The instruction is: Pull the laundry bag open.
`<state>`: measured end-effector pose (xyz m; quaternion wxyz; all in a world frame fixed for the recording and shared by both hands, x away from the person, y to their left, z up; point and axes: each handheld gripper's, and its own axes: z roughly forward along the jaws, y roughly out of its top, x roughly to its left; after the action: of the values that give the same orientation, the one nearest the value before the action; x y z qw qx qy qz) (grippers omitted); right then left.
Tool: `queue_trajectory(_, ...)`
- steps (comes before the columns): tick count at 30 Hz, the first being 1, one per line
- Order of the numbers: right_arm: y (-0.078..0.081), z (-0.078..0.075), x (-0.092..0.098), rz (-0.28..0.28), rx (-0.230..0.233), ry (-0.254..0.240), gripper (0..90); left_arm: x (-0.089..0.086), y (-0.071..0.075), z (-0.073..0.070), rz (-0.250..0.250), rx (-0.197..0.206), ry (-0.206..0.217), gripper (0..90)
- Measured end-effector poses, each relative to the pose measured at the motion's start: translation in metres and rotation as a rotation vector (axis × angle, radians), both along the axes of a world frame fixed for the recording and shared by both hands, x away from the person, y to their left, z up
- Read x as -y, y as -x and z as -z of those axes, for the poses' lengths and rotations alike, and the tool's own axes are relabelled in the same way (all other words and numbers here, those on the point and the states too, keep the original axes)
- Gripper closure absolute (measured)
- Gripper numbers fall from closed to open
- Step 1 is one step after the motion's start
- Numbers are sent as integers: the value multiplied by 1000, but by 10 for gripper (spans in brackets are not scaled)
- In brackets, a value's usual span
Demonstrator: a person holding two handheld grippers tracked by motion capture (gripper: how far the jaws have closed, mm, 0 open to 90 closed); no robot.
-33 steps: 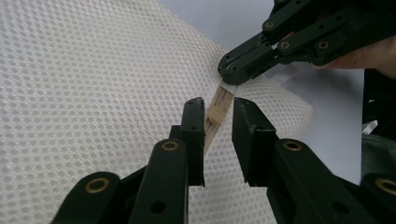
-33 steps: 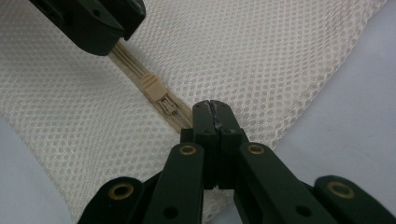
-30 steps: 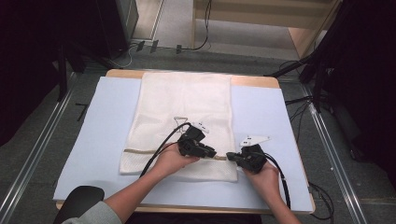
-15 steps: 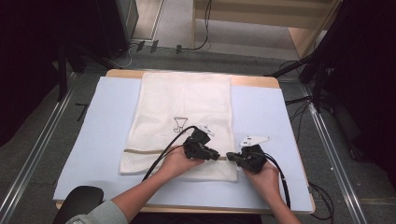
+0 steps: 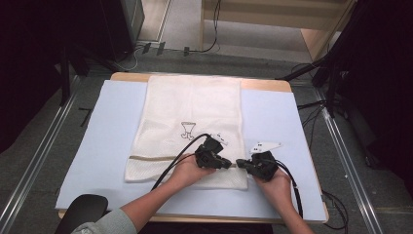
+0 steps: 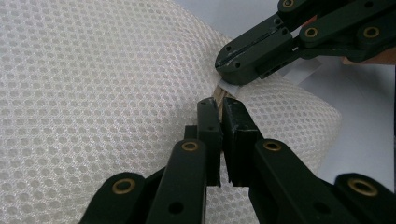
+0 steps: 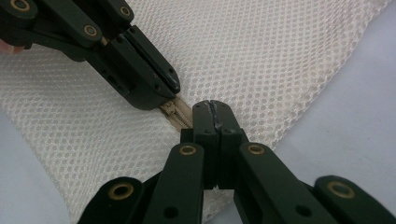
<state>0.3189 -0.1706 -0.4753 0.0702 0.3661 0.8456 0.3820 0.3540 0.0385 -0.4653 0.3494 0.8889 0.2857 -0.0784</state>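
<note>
Left hand-held gripper (image 6: 219,105): jaws have just been closing and now pinch the zipper pull (image 6: 218,93) of the mesh laundry bag (image 6: 93,84), a thin tan strip between the pads.
Right hand-held gripper (image 7: 212,106): jaws pressed together on the zipper tape (image 7: 183,116), just beside the pull, tip to tip with the left one.
Zipper: a tan line (image 5: 160,158) across the bag near its closer end; both grippers meet at its right part.
Bag's place: flat on the blue mat (image 5: 97,126) of the desk (image 5: 265,84), in the middle.
Long axis: runs away from the person; zipper lies crosswise to it.
Handling: likely light, limp and snag-prone; the mesh will bunch if dragged.
Hold: best on the pull and the stiffer tape, not the netting.
</note>
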Motion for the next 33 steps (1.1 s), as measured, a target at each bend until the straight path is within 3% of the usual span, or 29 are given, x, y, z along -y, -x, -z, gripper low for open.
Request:
queue_trajectory(5, 1, 1, 0, -7, 6, -2, 900, -1, -3, -1, -1, -30, 5, 883)
queue_trajectory(9, 2, 1, 0, -8, 20, 5, 900, -4, -7, -1, -15, -80, 22, 886)
queue_trajectory(18, 3, 2, 0, -23, 36, 3, 900, -5, -9, -3, 3, -91, 15, 889)
queue_trajectory(21, 3, 3, 1, -22, 36, -1, 900, -5, -8, -4, 8, -66, -3, 891)
queue_trajectory(28, 4, 3, 1, -36, 54, 7, 900, -16, -10, -10, 15, -68, -31, 891)
queue_trajectory(33, 4, 4, 2, -39, 55, 2, 900, -29, -15, -13, 7, -107, -22, 890)
